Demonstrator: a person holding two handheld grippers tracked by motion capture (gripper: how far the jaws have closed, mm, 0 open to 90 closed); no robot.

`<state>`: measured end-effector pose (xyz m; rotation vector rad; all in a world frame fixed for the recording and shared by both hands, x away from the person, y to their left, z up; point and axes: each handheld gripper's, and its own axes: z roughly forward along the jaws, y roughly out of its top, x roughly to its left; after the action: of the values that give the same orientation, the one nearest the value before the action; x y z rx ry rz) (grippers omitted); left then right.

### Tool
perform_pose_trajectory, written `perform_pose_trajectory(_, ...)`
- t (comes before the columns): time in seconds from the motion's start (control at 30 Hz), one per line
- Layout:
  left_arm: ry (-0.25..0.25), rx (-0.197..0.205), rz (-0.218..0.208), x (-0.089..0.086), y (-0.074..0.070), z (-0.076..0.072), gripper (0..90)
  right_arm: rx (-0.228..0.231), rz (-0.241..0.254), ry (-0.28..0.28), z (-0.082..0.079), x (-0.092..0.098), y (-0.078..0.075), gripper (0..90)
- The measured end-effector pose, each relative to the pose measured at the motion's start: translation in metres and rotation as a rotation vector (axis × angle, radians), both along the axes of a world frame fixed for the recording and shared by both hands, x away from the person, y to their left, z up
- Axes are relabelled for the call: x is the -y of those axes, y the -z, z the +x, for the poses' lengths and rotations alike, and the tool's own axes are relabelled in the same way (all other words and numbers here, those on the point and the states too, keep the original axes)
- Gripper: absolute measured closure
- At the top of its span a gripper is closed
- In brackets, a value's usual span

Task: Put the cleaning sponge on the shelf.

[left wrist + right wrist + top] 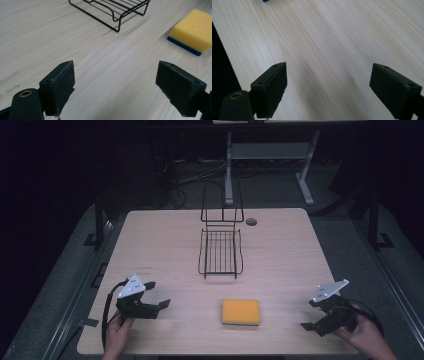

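A yellow sponge [240, 312] with a blue underside lies flat near the table's front edge, between my two grippers. A black wire rack [220, 251] stands at the table's middle, its tall back end farthest from me. My left gripper [158, 295] is open at the front left, pointing toward the sponge. The left gripper view has the sponge [192, 30] ahead on the right, the rack [112, 7] ahead, and bare wood between the jaws [117, 82]. My right gripper [309, 315] is open at the front right, with nothing between its jaws [329, 85].
The light wooden table [165, 235] has a small round cable hole [251, 221] behind the rack. In the right gripper view the table's edge [224, 57] runs along the left, with a blue corner of the sponge [265, 0] at the top. Dark floor and a desk frame [230, 170] lie beyond.
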<state>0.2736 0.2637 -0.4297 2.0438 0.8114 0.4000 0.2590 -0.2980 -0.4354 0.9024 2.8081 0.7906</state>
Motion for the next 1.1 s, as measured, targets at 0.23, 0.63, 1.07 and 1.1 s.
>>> perform_pose_trajectory(0.23, 0.008, 0.01, -0.011, -0.002, 0.0, -0.001, 15.0, 0.006, 0.006, -0.017, 0.003, -0.004, -0.001, 13.9)
perform_pose_trajectory(0.63, -0.001, 0.013, -0.026, -0.007, -0.001, -0.001, 15.0, 0.009, -0.002, -0.083, 0.005, -0.03, -0.009, 13.9)
perform_pose_trajectory(1.07, 0.003, 0.012, -0.023, -0.008, 0.0, 0.0, 15.0, -0.004, -0.007, -0.179, 0.016, -0.062, -0.015, 13.9)
perform_pose_trajectory(1.1, 0.003, 0.015, -0.021, -0.008, 0.0, -0.001, 15.0, -0.003, -0.007, -0.187, 0.017, -0.065, -0.016, 13.9)
